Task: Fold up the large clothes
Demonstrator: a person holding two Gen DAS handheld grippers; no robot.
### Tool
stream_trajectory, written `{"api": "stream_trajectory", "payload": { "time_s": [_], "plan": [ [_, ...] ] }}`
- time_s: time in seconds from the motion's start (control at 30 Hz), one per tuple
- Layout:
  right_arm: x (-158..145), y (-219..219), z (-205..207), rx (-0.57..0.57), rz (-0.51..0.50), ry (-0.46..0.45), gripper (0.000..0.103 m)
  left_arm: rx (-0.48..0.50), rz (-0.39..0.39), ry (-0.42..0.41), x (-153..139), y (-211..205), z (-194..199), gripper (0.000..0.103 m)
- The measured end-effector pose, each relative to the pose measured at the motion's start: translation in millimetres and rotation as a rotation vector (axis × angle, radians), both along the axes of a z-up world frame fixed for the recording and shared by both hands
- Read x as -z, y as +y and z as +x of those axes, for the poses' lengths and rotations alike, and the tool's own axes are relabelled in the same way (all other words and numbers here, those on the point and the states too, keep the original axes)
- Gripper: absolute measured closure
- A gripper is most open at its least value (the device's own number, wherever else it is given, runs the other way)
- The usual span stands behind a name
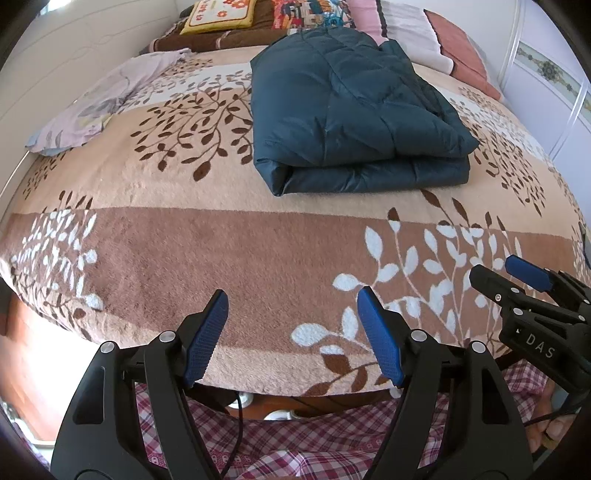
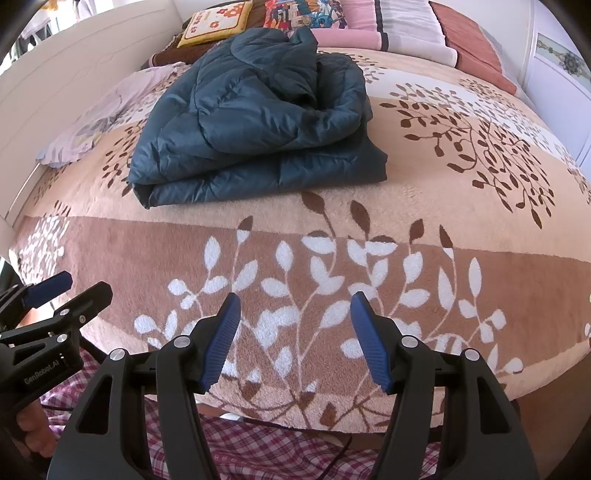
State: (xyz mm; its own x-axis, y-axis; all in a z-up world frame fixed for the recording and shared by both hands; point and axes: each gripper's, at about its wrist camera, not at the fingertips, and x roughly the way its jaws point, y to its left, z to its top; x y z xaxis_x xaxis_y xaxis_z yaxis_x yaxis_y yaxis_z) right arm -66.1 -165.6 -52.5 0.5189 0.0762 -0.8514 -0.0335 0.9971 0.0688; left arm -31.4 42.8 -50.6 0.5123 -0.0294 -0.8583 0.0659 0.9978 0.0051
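Left tongs (image 1: 291, 332): held low at the near edge of the bed (image 1: 221, 251), pointing steeply down and forward over the blanket, blue pads (image 1: 207, 339) spread wide with nothing between them. Right tongs (image 2: 293, 336): held alongside at the same near edge, same downward tilt, pads likewise wide apart and empty; seen from the left wrist camera they sit just to the right, near but not touching the left pair. A hand (image 2: 33, 428) grips the left handle at the lower left of the right wrist view; checked pink-and-white clothing (image 1: 295, 443) of the person shows beneath both tools. Dark teal quilted jacket (image 1: 351, 110): folded into a thick, roughly rectangular stack, lying flat on the bed's middle, well apart from both tongs. Its long axis runs from the near edge toward the pillows; the near end shows a doubled fold edge facing the tongs, layers stacked one on another, the top layer somewhat rumpled on the right side. Blanket (image 2: 406, 229): beige and brown with leaf and branch pattern, covering the bed. Pale lilac cloth (image 1: 92, 107): crumpled at the far left. Cushions and pillows (image 1: 221, 16): lined along the head of the bed, beyond the jacket.
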Motion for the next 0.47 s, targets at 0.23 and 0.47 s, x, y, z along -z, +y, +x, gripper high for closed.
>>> {"api": "stream_trajectory", "payload": {
  "time_s": [0.23, 0.47],
  "plan": [
    [0.1, 0.8, 0.0, -0.004, -0.005, 0.001, 0.041, 0.001, -0.004, 0.001, 1.3, 1.0, 0.8, 0.037],
    [1.5, -0.2, 0.4, -0.008, -0.006, 0.007, 0.041, -0.007, -0.004, 0.031, 5.4, 4.4, 2.9, 0.037]
  ]
}}
